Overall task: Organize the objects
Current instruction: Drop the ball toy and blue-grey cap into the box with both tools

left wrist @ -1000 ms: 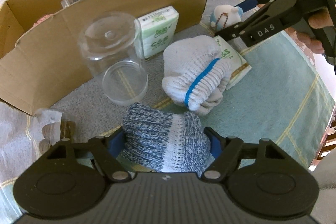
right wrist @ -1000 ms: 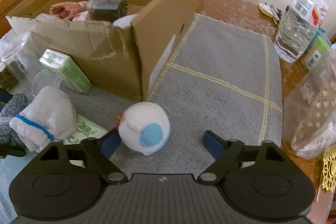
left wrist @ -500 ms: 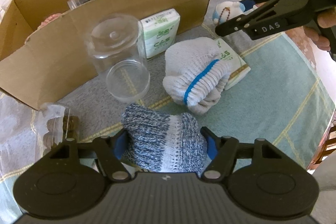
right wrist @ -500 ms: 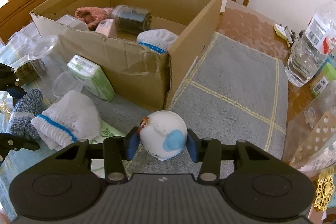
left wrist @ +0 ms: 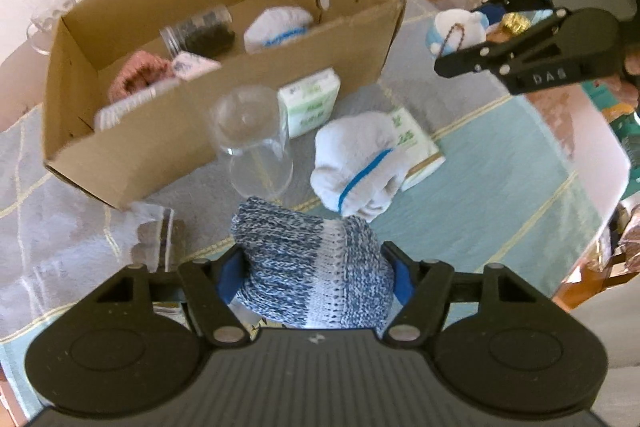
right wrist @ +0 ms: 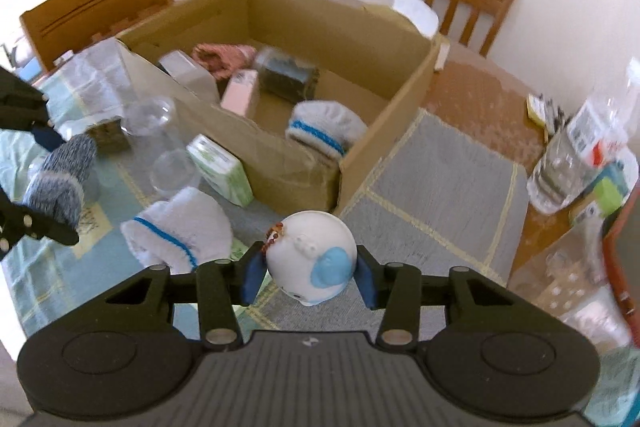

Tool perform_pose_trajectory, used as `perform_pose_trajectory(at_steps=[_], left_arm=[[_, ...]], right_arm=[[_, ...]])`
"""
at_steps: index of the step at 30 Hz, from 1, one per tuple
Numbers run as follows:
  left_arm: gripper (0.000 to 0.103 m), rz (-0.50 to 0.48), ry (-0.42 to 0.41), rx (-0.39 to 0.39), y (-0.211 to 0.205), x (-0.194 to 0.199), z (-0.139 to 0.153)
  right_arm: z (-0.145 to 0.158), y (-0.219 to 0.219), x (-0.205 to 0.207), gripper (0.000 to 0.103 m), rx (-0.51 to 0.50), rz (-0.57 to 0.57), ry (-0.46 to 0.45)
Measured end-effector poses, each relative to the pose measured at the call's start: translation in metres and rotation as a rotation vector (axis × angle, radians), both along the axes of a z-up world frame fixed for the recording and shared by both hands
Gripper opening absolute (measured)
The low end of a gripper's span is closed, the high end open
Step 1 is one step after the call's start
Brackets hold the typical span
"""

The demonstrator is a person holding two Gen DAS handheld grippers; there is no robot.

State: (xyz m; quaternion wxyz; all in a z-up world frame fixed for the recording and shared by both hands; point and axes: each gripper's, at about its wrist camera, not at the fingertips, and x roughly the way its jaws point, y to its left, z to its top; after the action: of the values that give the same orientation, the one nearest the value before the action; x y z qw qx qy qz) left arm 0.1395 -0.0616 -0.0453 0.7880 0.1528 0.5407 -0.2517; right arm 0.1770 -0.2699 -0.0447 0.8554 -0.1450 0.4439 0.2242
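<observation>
The left gripper (left wrist: 314, 277) has its blue-padded fingers (left wrist: 230, 275) pinching a rolled blue-and-white knit sock bundle (left wrist: 312, 267), one pad on each side of the roll, which fills the gap and bulges forward past the fingertips. In the right wrist view the same bundle (right wrist: 60, 183) shows lifted clear of the tabletop (left wrist: 500, 211), on the near side of the cardboard box (left wrist: 224, 107).

The right gripper (right wrist: 310, 273) has its fingers (right wrist: 253, 275) closed on a round white figurine with a blue ear patch (right wrist: 314, 259), gripped at its widest part, with a small beaded chain hanging at its left side. From the left wrist view the figurine (left wrist: 456, 31) sits between the black fingers just beyond the box's right end.

Nearest the box's front wall, a clear plastic cup (left wrist: 256, 143) lies on its side with the mouth facing the camera, and a green-and-white tissue pack (left wrist: 310, 103) leans against the wall. In front of these rests a white sock bundle with a blue stripe (left wrist: 356, 163), lying partly on a second flat tissue pack (left wrist: 416, 147). A crumpled clear bag (left wrist: 156, 227) sits off the box's near left corner.

Inside the box are a dark-filled clear jar (left wrist: 200, 33) on its side, another white sock bundle with a blue band (left wrist: 280, 27), a pink knit item (left wrist: 138, 75) and a small pink packet (right wrist: 240, 93). Beyond the box's right end, bottles (right wrist: 576, 155) stand on the wooden tabletop.
</observation>
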Motion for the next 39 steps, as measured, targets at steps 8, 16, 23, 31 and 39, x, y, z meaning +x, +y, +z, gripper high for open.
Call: perform_pose_trajectory(at_steps=[8,16,23,31,39], left_arm=[[0.07,-0.009,-0.074,-0.033,-0.001,0.014,0.044],[0.07,0.01,-0.185,-0.032,0.003,0.057,0.082],[0.07,0.058,-0.209,-0.022,0.007,0.114,0.079],[0.07,0.09,-0.195,-0.021,0.004,0.16,0.067],[0.07,0.053,-0.174,-0.035,-0.023,0.196,0.058]], right_arm=[[0.046,0.002,0.004,0.052,0.03,0.039,-0.066],[0.07,0.013,0.031,0.052,0.065,0.043,-0.113],[0.07,0.029,0.06,0.063,0.084,0.027,-0.117],[0.06,0.034,0.067,0.103,0.062,-0.03,-0.119],[0.055,0.027,0.062,0.103,0.059,-0.115,-0.068]])
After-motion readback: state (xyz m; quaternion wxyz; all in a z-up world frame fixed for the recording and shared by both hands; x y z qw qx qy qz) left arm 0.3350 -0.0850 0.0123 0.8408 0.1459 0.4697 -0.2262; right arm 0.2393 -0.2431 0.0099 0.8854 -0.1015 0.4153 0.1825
